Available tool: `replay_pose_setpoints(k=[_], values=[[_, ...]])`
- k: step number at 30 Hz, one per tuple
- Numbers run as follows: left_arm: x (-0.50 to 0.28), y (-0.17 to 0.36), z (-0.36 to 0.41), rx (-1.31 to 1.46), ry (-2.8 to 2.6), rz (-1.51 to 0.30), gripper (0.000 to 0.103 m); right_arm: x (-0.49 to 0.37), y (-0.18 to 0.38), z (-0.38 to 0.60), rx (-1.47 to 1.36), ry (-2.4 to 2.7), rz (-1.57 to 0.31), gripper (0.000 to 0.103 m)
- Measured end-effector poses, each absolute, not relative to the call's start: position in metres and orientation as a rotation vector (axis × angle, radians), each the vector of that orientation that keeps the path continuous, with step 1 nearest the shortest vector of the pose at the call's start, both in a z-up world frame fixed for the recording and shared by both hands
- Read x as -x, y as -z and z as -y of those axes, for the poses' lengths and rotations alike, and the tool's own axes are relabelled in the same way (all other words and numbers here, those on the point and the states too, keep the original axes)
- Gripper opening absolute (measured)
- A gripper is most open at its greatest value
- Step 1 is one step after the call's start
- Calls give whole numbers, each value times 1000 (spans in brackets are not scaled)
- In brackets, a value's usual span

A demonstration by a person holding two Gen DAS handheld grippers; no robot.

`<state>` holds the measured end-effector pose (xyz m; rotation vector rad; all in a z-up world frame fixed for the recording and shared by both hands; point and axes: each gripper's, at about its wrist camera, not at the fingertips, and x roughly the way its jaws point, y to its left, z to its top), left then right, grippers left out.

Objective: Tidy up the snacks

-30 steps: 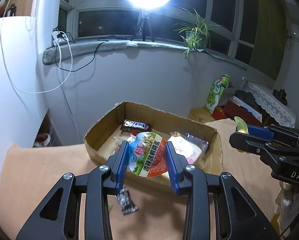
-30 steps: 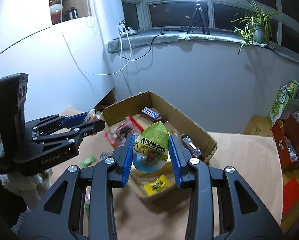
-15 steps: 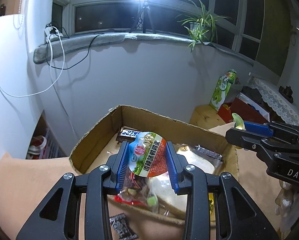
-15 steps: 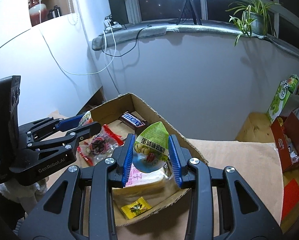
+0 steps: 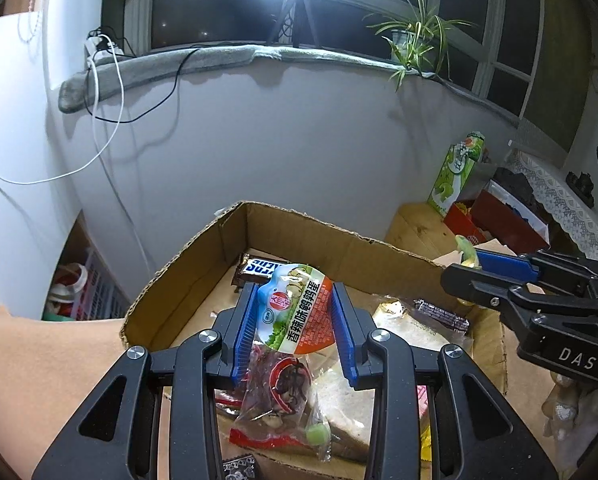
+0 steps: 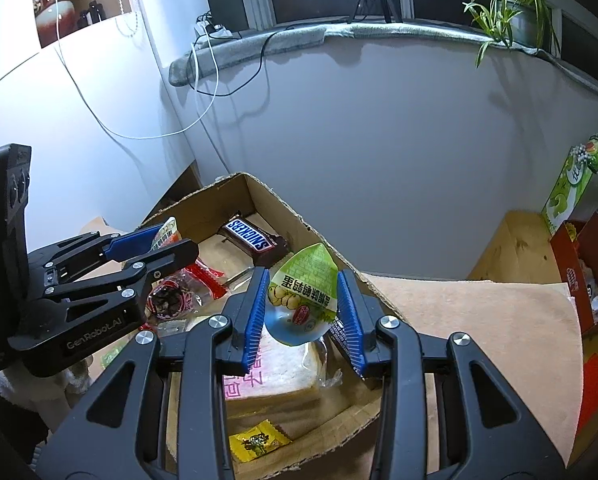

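Note:
My left gripper [image 5: 295, 312] is shut on a red-and-green quail egg pack [image 5: 299, 314], held over the open cardboard box [image 5: 299, 228]. My right gripper [image 6: 302, 300] is shut on a green quail egg pack [image 6: 304, 298], also above the box [image 6: 259, 192]. Inside the box lie a Snickers bar [image 6: 255, 242], a bagged bread slice [image 6: 275, 376], a red snack bag [image 5: 279, 396] and a yellow candy [image 6: 257, 442]. Each gripper shows in the other's view: the right one [image 5: 469, 252] at the right edge, the left one [image 6: 171, 240] at the left.
The box sits on a tan cloth [image 6: 479, 312] on the table. A small dark wrapper [image 5: 239, 466] lies outside the box's near wall. Red boxes and a green carton [image 5: 459, 172] stand at the right. A white wall is close behind the box.
Both grippers have moved forward and down over the box, each still holding its pack. The box now fills more of both views, and its contents lie under the fingers.

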<state>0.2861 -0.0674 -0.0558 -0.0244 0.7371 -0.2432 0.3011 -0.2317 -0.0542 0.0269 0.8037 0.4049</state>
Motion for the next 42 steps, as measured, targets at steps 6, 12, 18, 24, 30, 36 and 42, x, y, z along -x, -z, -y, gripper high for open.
replay_pose_setpoints(k=[6,12,18,24,30,36,42], values=[[-289,57,69,20,239,-744,39,-302,55,230,-21,-405,-805,37],[-290,57,68,27,231,-748,43,-298,50,230,-15,-388,-783,64],[-287,54,68,27,228,-745,45,-294,46,234,-18,-378,-778,64],[-281,48,65,36,229,-732,45,-284,39,234,-12,-379,-767,64],[-267,37,60,40,228,-710,45,-267,25,228,4,-387,-742,64],[-249,25,53,47,223,-682,45,-242,13,219,27,-396,-711,69],[-227,15,42,60,217,-655,45,-213,3,211,44,-407,-689,69]])
